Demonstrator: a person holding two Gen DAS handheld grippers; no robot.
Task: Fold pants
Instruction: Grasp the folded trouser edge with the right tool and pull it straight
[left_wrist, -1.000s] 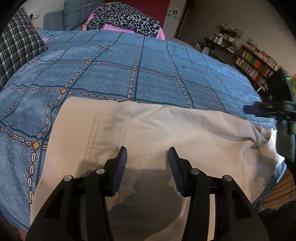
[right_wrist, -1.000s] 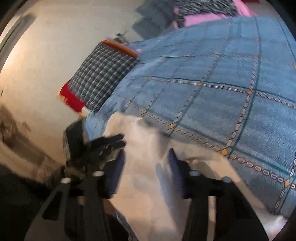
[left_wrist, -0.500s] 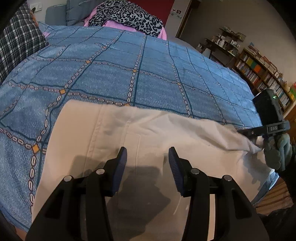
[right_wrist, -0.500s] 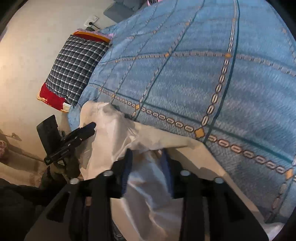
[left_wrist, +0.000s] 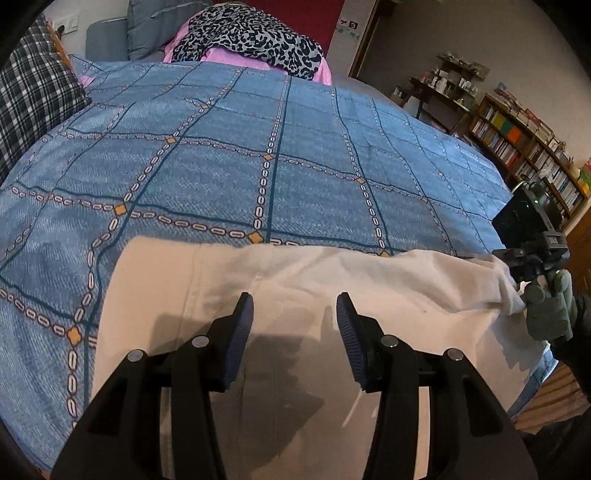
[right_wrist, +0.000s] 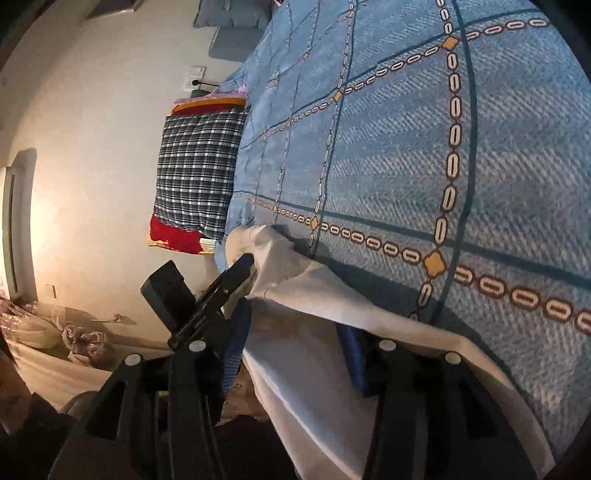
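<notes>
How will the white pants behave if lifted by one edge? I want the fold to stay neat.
Probably floppy: the white pants already bunch into wrinkles by the right tongs. Likely light, since they drape thinly over the bedspread. Lifting a single edge would probably leave the remainder sagging.

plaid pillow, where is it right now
In the left wrist view the plaid pillow sits at the far left edge, beside the blue bedspread, left of the leopard-print fabric.
</notes>
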